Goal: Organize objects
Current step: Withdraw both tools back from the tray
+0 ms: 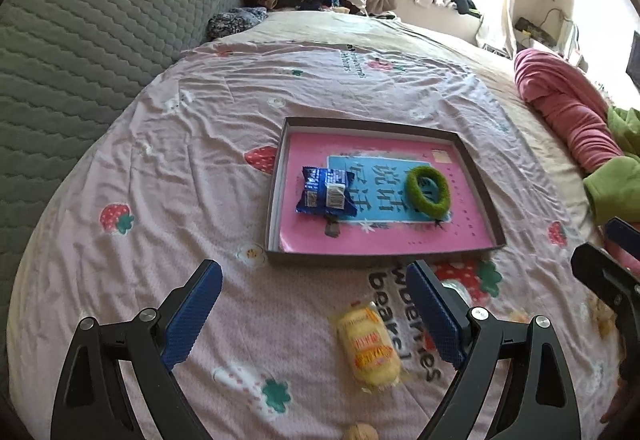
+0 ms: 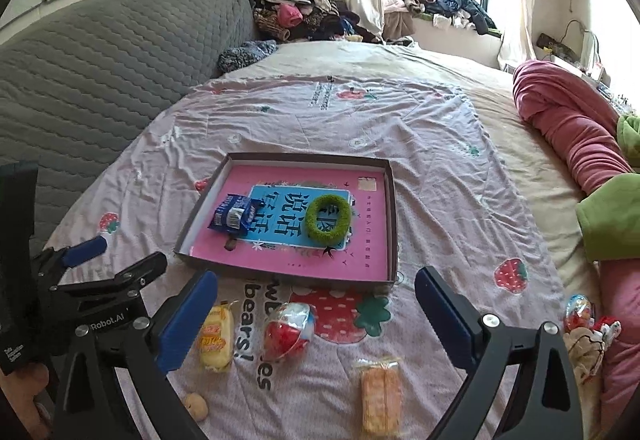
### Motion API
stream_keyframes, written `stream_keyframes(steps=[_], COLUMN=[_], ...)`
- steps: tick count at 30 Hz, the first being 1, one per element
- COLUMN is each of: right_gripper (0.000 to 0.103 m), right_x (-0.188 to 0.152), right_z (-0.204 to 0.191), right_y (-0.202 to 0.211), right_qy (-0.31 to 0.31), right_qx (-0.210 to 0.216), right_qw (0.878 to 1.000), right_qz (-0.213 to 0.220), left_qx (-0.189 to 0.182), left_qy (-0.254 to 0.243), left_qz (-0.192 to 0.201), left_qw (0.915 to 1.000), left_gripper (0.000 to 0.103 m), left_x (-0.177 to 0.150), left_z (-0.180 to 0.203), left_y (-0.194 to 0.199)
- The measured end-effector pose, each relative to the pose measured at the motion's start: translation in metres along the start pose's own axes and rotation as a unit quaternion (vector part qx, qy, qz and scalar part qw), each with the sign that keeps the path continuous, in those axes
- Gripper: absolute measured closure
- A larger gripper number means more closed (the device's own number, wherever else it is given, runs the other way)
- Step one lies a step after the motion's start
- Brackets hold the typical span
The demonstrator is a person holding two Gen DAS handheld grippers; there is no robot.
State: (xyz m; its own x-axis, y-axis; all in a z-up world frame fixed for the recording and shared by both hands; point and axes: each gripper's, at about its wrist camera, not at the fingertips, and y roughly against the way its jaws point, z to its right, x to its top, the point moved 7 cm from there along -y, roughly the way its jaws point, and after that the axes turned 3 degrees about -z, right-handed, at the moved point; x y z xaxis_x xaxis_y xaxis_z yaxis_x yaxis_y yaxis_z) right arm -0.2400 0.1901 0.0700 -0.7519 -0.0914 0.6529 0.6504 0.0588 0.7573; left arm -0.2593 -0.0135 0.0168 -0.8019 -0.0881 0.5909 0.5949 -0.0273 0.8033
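A shallow box tray (image 1: 276, 175) (image 2: 394, 207) with a pink and blue bottom lies on the bed. In it are a blue snack packet (image 1: 326, 191) (image 2: 236, 213) and a green fuzzy ring (image 1: 427, 185) (image 2: 327, 217). My left gripper (image 1: 314, 282) is open and empty, above a yellow wrapped cake (image 1: 369, 346) (image 2: 216, 336) in front of the tray. My right gripper (image 2: 316, 290) is open and empty, above a red and white egg toy (image 2: 289, 328). An orange wafer packet (image 2: 380, 394) lies nearer the right gripper. A walnut (image 1: 362, 432) (image 2: 196, 406) lies at the near edge.
The pink strawberry sheet (image 1: 200, 159) covers the bed. A grey quilted headboard (image 1: 80, 39) stands on the left. Pink and green bedding (image 2: 580, 143) is heaped on the right, with a second egg toy (image 2: 578, 310) and small toys beside it. Clothes are piled at the back.
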Motion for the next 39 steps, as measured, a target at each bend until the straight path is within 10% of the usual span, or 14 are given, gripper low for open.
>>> stream_keyframes(steps=[39], right_gripper=[0.003], right_x=[-0.051], right_z=[0.002], right_y=[0.113], right_qy=[0.014], right_qx=[-0.022], right_qw=[0.999], right_qz=[0.046], left_qx=[0.014], left_qy=[-0.040], left_qz=[0.026], left_qw=[0.9988], left_gripper=[0.009], left_x=[-0.071], left_z=[0.014], left_y=[0.096])
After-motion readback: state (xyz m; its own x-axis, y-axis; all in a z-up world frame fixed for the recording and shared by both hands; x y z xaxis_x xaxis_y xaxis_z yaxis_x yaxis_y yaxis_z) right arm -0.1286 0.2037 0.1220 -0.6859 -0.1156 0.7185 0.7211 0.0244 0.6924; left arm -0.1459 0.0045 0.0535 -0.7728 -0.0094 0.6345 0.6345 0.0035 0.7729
